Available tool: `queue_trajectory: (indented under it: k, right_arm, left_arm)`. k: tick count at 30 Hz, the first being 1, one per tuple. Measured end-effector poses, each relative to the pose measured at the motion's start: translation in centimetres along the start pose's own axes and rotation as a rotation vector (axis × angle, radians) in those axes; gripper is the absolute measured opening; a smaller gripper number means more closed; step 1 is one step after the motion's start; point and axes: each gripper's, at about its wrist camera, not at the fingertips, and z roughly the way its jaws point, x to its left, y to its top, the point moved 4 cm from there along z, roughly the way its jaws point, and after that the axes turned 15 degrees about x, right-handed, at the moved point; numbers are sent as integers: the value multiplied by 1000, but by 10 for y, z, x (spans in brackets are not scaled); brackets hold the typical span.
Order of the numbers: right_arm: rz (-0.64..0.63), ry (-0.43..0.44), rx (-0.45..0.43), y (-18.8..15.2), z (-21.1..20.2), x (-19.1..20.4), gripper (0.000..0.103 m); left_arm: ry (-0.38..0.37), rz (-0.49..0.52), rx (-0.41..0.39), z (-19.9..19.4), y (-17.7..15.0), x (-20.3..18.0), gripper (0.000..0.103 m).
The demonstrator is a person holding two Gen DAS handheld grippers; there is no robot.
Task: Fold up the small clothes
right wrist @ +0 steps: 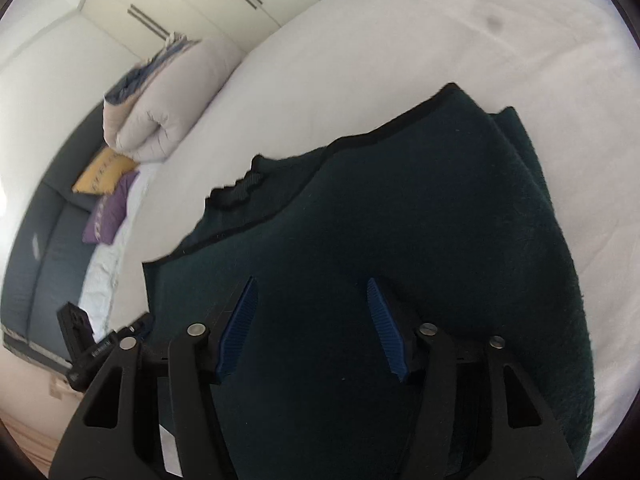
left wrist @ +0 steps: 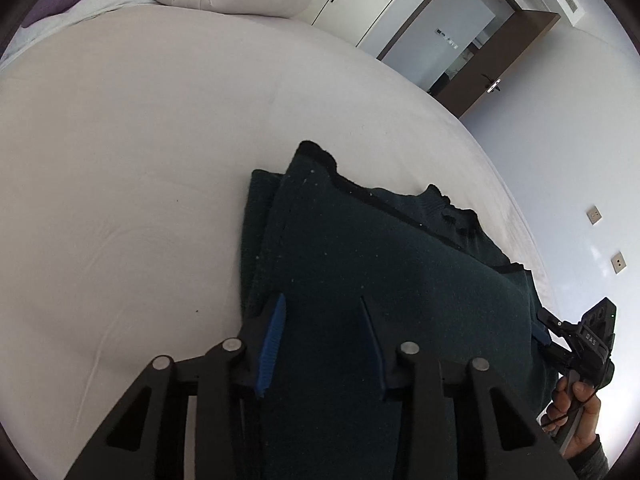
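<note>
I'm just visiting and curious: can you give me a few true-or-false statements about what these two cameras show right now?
1. The garment is dark green. True.
2. It lies on a wooden table. False: it lies on a white bed.
3. Both the left tongs and the right tongs stand open. True.
4. The door in the background is shut. False: it stands open.
5. A yellow cushion and a purple cushion sit together. True.

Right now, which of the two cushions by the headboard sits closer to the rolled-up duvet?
The yellow cushion. It lies right under the rolled beige duvet, while the purple cushion sits on its far side, farther from the duvet.
</note>
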Motion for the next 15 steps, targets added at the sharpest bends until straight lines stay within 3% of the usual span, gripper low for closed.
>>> queue_trajectory:
  k: [2,5,7,15]
  right_arm:
    - [52,18,-40,3,-2,-19,23]
    - [105,49,-102,2,-12,-44,13]
    - [143,59,-149,-3,-20,-52,13]
    - [358,64,-329,-29,-72,-101,17]
  left_arm:
    - [19,26,2,2,-1,0,37]
    - [91,82,-24,3,-7,-8,37]
    - [116,101,-38,5,-10,-11,37]
    - [94,45,-22,-10,-7,-15,37]
